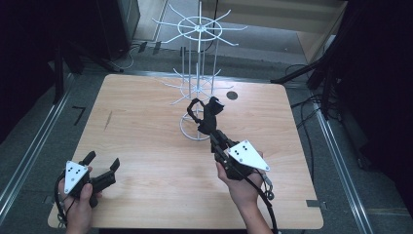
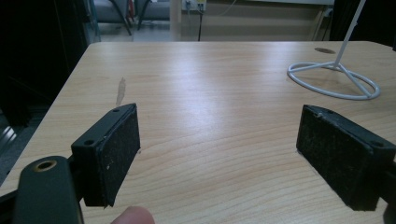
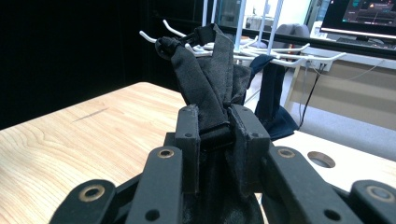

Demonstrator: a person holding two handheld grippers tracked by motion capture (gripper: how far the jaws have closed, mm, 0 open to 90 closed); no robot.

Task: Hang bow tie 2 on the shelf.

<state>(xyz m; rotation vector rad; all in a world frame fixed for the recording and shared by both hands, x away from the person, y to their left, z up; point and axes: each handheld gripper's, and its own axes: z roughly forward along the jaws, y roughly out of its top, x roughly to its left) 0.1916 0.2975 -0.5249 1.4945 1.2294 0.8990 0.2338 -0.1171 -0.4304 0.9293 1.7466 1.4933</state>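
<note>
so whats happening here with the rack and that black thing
A person holds a gripper in each hand at a wooden table. The right gripper is shut on a black strappy fabric item, raised beside the hooks of the white wire rack. The left gripper rests open near the table's front left corner, holding nothing.

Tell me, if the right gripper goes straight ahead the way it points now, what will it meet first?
Probably the white wire rack. The right gripper, shut on a black cloth strap, points at its hooks, close behind the strap; depth is unclear.
</note>
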